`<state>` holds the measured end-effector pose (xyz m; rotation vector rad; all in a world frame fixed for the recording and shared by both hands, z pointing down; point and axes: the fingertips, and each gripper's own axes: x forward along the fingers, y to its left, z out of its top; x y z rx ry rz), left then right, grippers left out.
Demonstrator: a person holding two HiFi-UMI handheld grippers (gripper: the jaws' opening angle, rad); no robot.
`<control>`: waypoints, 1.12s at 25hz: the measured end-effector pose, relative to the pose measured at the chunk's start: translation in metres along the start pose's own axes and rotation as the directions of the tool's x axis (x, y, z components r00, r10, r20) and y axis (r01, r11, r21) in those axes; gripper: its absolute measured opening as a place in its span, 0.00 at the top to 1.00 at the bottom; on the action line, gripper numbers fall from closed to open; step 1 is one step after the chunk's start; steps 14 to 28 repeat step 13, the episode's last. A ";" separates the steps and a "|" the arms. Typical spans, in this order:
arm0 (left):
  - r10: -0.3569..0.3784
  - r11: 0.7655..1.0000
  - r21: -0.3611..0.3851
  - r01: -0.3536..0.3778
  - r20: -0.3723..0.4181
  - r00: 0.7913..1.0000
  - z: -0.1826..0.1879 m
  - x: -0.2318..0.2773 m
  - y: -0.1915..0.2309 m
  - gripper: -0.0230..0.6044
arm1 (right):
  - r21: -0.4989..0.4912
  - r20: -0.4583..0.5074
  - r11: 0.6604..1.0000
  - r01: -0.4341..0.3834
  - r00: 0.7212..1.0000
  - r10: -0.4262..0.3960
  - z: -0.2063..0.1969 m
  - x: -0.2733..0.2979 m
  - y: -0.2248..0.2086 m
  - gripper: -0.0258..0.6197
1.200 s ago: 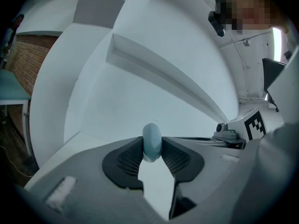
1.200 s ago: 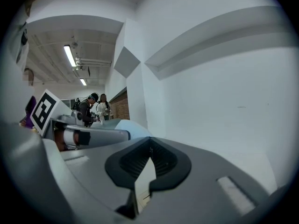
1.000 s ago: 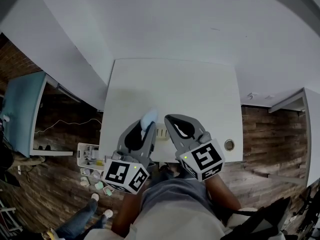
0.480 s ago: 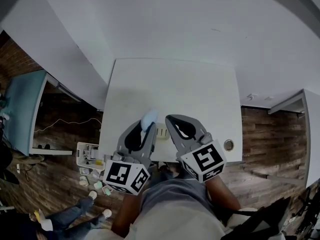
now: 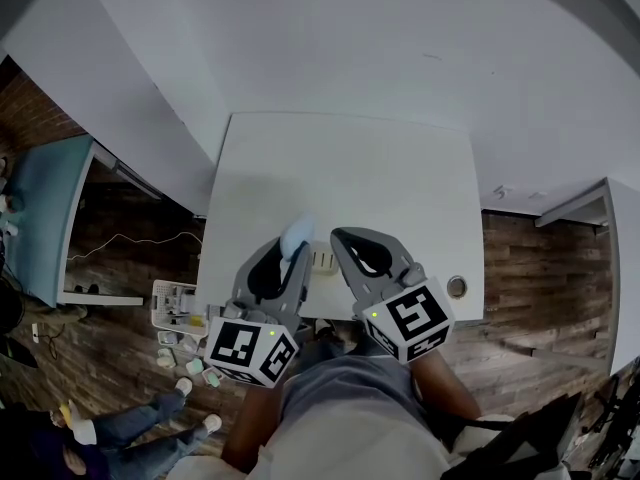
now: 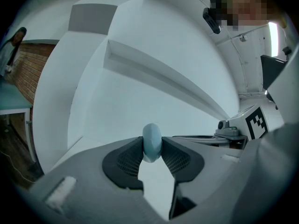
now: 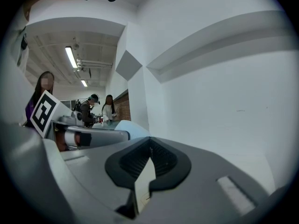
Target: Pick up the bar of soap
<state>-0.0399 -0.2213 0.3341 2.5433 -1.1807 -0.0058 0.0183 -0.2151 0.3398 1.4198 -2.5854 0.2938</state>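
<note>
We have the left tool (image 6: 152,149) clamped on the pale blue bar of soap (image 6: 151,136), pinching only its lower end, over the white bench (image 5: 380,188) near its front edge. The right tool (image 7: 149,146) is closed and empty. The bar looks smooth and rounded, so we judge that a harder squeeze or a jolt could squirt it out, perhaps off the bench.

We find open desk (image 5: 350,178) ahead of both grippers, up to the wall (image 5: 330,48); sideways, the left gripper (image 5: 292,244) and right gripper (image 5: 344,240) stand just beside each other.
</note>
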 end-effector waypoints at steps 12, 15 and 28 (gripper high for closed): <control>0.006 1.000 0.005 -0.006 0.002 1.000 -0.001 -0.006 -0.002 0.77 | -0.001 0.001 1.000 -0.006 1.000 0.006 -0.001 -0.002 0.006 0.96; 0.006 1.000 0.007 -0.006 0.004 1.000 -0.001 -0.006 -0.001 0.77 | -0.001 0.001 1.000 -0.006 1.000 0.006 -0.002 -0.002 0.006 0.96; 0.006 1.000 0.007 -0.006 0.004 1.000 -0.001 -0.006 -0.001 0.77 | -0.001 0.001 1.000 -0.006 1.000 0.006 -0.002 -0.002 0.006 0.96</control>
